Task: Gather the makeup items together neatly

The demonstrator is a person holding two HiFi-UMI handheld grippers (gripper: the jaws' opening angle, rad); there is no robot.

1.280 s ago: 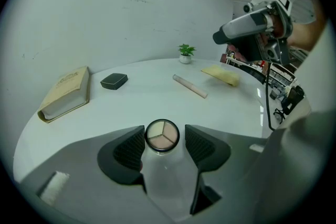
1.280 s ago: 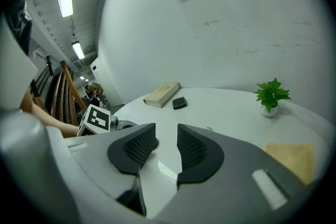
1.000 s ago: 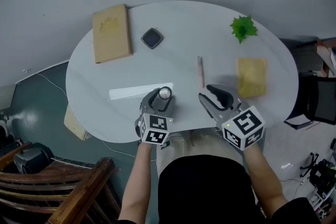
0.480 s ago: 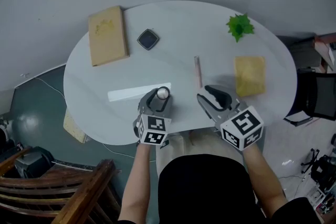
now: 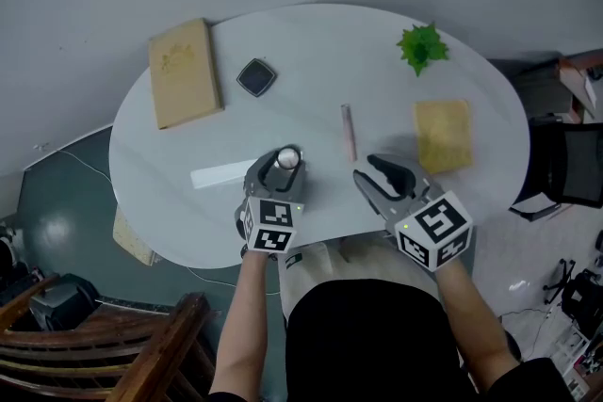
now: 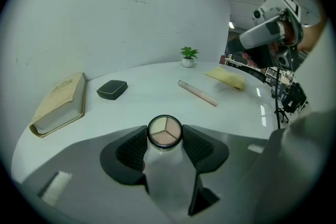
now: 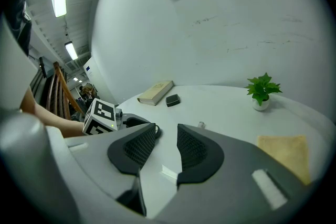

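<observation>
- Palette (image 6: 164, 130): a small round one with three shades, upright between the jaws of the left gripper (image 5: 285, 164), near the front edge of the worktop (image 5: 311, 38).
- The left jaws have just been closing; both pads now press on the sides of the palette.
- The right gripper (image 5: 375, 170) is beside it, over the front of the worktop. Its jaws stand apart and nothing is between them.
- A pink stick (image 5: 348, 132) lies between the two grippers and a little further back, apart from the palette.
- A dark compact (image 5: 256, 77) lies well behind the palette, just beside a tan book (image 5: 184, 72) at the left.
- A white strip (image 5: 219, 174) lies flat to the left of the left gripper.
- A yellow cloth (image 5: 443, 136) is at the right, and a small green plant (image 5: 420, 46) stands behind it.
</observation>
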